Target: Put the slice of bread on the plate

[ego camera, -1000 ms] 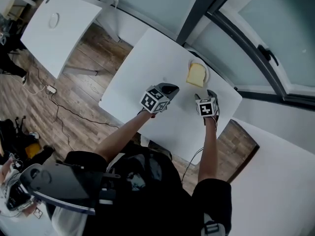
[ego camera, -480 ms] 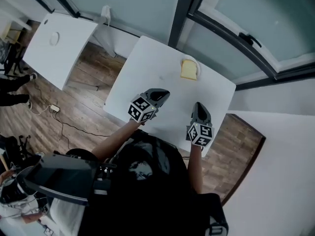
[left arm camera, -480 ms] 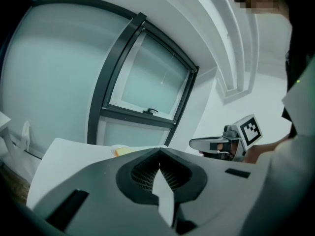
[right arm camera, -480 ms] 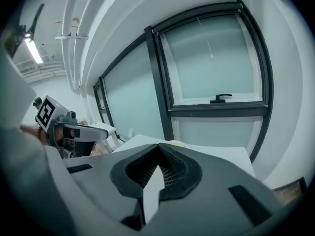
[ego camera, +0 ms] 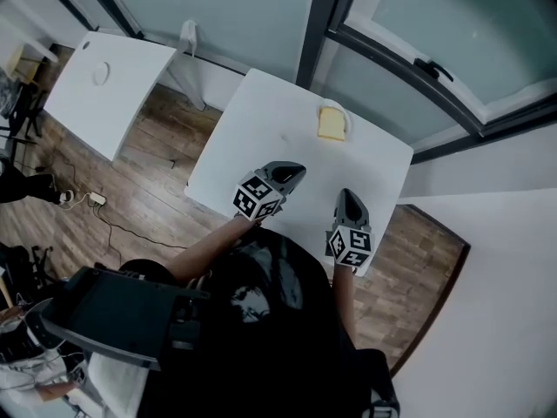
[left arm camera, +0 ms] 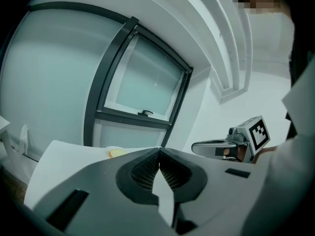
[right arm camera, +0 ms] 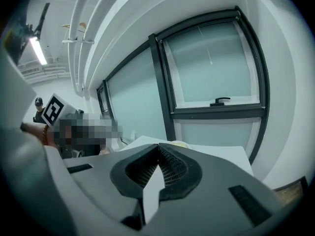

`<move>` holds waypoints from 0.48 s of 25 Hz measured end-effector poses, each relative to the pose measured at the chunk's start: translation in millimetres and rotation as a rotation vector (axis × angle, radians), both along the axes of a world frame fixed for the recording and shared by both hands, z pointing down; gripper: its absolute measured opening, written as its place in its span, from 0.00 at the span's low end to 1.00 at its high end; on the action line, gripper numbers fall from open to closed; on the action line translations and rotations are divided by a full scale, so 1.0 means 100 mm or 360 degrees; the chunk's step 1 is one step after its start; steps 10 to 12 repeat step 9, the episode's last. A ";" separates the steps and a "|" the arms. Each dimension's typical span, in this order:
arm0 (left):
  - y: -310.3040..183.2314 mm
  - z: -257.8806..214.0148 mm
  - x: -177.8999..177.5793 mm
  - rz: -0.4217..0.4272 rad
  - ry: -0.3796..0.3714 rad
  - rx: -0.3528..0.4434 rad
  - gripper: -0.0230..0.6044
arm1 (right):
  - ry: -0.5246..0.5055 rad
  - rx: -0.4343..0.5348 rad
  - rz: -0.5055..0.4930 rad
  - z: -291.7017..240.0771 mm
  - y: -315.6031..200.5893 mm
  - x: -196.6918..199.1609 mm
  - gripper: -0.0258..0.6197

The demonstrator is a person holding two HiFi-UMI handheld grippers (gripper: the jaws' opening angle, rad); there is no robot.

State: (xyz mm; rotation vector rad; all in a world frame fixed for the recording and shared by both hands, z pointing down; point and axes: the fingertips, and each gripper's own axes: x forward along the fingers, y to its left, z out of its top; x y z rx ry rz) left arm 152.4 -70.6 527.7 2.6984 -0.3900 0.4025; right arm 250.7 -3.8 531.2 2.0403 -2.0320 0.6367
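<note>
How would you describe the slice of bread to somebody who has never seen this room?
Look at the white table beside the dark-framed window. At its far edge, near the glass, lies a white plate, and the slice of bread rests on it. It is the only pale yellow thing on the table.

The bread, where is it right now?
In the head view, the slice of bread lies on the white plate, at the far edge of the table, right of centre, beside the window.

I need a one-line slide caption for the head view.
Bread slice on the plate, far across the table; left gripper and right gripper both shut, empty.
</note>
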 end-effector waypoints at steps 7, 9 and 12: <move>0.06 0.01 -0.02 0.0006 0.0004 -0.0025 0.03 | -0.0006 0.0008 -0.0037 -0.01 0.02 -0.11 0.05; 0.08 0.02 -0.04 0.0006 0.0007 -0.0038 0.03 | -0.0008 0.0007 -0.0044 0.00 0.04 -0.16 0.05; 0.08 0.02 -0.04 0.0006 0.0007 -0.0038 0.03 | -0.0008 0.0007 -0.0044 0.00 0.04 -0.16 0.05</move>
